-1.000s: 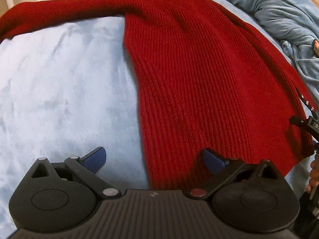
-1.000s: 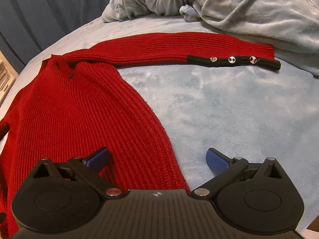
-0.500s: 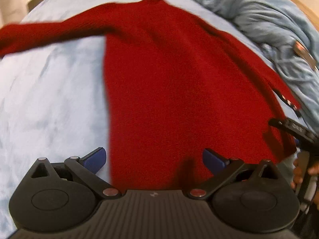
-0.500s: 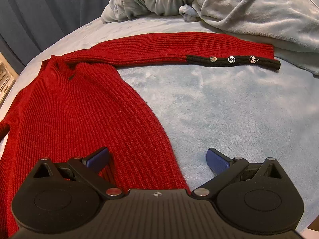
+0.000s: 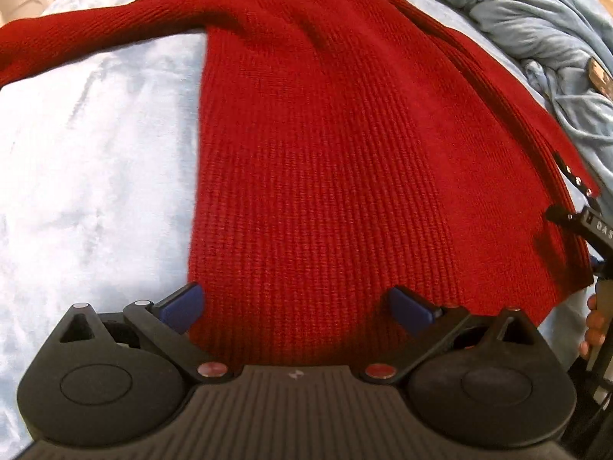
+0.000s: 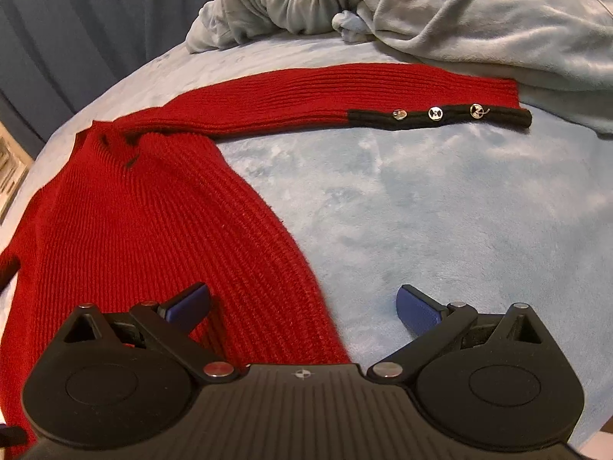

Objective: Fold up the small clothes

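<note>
pale blue plush blanket (image 6: 440, 207) covers the bed, serving as work surface. nearest in the left wrist view: left gripper (image 5: 295, 308), blue-padded fingers (image 5: 184, 303) spread wide, nothing between them; both pads over the hem of the red knit sweater (image 5: 337, 161), left pad at its left corner. sweater lies flat, front panel ribbed, neck at the far end. left sleeve (image 5: 76, 48) runs out sideways across the blanket. right gripper (image 6: 302, 304) likewise spread wide and empty; its left pad over the sweater's right hem corner, its right pad over bare blanket. farther out, right sleeve (image 6: 325, 96) stretched straight to the side, ending in a black cuff strip (image 6: 436, 118) with three silver buttons. beyond the sleeve, crumpled grey-blue bedding (image 6: 421, 11). dark curtain (image 6: 76, 27) at far left.
</note>
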Demonstrator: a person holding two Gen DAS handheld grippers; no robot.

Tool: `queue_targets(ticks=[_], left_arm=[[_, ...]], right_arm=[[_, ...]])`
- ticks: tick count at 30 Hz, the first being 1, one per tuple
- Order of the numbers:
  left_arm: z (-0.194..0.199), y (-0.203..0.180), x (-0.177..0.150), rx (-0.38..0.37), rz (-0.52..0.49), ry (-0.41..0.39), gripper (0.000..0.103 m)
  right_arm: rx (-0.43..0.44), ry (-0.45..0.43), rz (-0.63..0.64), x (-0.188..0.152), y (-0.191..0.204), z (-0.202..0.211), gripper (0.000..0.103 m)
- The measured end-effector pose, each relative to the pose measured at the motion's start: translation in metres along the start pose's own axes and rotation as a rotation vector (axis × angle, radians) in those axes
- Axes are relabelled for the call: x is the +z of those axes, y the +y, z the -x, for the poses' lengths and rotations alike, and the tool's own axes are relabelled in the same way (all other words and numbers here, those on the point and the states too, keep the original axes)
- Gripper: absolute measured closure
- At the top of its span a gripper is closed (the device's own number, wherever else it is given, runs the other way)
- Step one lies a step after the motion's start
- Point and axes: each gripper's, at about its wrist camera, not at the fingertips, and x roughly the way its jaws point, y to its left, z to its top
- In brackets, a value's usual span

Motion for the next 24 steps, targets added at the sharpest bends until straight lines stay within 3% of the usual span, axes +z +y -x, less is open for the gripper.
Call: queue_targets(ticks=[7, 11, 16, 19, 24], left_arm=[[0.019, 0.034, 0.006, 0.056, 0.11, 0.035, 0.0], [0.025, 0.036, 0.002, 0.163, 0.022, 0.034, 0.0], [0.04, 0.036, -0.015, 0.2, -0.057, 0.033, 0.0], [0.053, 0.036, -0.032, 0.227, -0.093, 0.018, 0.0], [0.067, 0.031, -0.061, 0.246, -0.154, -0.006, 0.0]], right_arm=[[0.03, -0.001, -0.052, 0.004, -0.005, 0.001, 0.001], [0.016, -0.008, -0.047, 0.005, -0.006, 0.004, 0.001], [-0.06, -0.047, -0.055, 0.008, -0.01, 0.013, 0.001], [-0.064, -0.043, -0.046, 0.009, -0.013, 0.028, 0.001], [-0.019, 0.059, -0.005, 0.009, -0.018, 0.057, 0.001]])
